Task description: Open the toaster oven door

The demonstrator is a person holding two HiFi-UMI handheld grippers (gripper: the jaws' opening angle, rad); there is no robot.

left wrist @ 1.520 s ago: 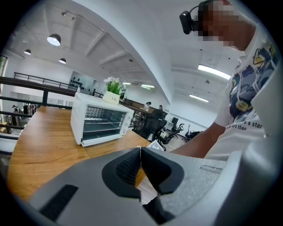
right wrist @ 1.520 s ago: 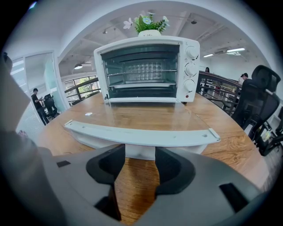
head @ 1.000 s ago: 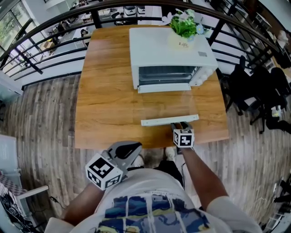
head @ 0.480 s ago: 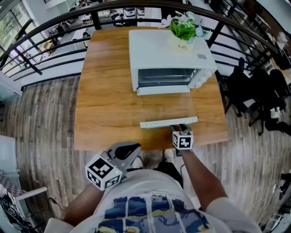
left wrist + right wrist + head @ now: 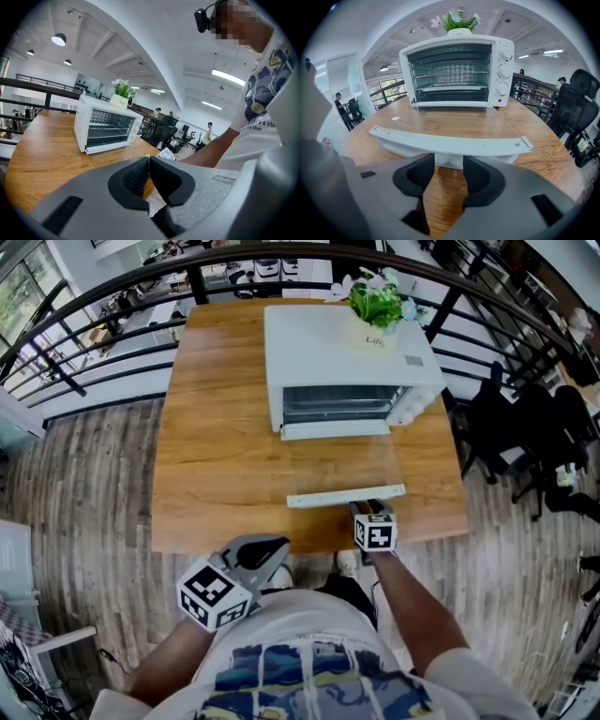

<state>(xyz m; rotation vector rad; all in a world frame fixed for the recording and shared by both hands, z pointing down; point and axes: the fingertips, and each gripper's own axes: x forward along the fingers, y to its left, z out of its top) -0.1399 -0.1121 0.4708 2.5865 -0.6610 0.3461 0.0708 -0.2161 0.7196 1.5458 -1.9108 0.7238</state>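
the door is already down flat, so the opening looks done; only backing away seems left. it lies out from the oven toward the right tongs, with its handle running crosswise just beyond their tips. those jaws stand apart and have just been closing a little, pinching nothing, the handle ahead of them rather than between. the left tongs are pressed together, empty, well back from the door.
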